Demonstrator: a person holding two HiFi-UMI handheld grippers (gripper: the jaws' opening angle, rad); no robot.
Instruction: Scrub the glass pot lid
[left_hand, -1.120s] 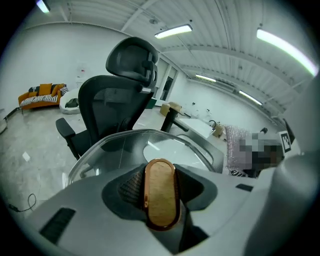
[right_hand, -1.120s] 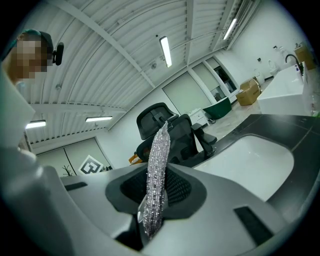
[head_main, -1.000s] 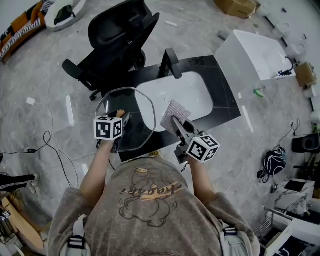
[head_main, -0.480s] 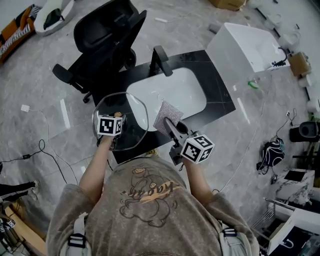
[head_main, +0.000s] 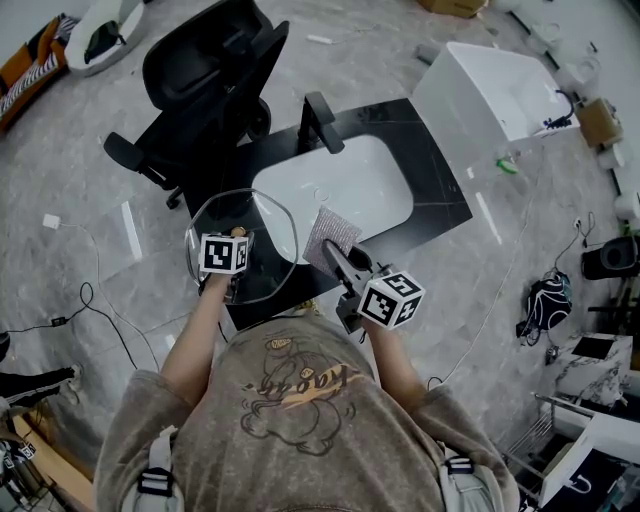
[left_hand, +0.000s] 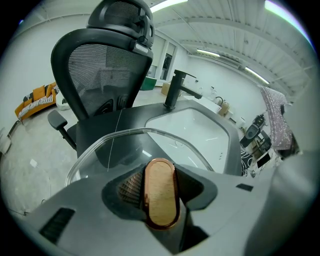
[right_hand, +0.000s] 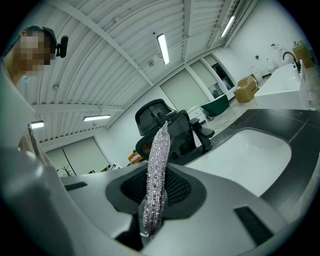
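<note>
The glass pot lid (head_main: 268, 222) is a round clear pane over the black counter's (head_main: 440, 205) left end, just left of the white sink (head_main: 345, 180). My left gripper (head_main: 236, 238) is shut on its wooden knob (left_hand: 161, 192), which has a copper rim. In the left gripper view the lid's rim (left_hand: 115, 137) curves ahead of the jaws. I cannot tell whether the lid rests on the counter. My right gripper (head_main: 336, 256) is shut on a silvery scrub cloth (head_main: 332, 226), held upright beside the lid's right edge. In the right gripper view the cloth (right_hand: 157, 165) stands between the jaws.
A black faucet (head_main: 318, 118) stands at the sink's far side. A black office chair (head_main: 205, 70) sits beyond the counter's left end. A white box (head_main: 490, 90) stands at the upper right. Cables (head_main: 90, 300) trail over the grey floor at left.
My left gripper has sunk toward the counter with the lid in it. The right gripper has stayed beside it with the cloth.
</note>
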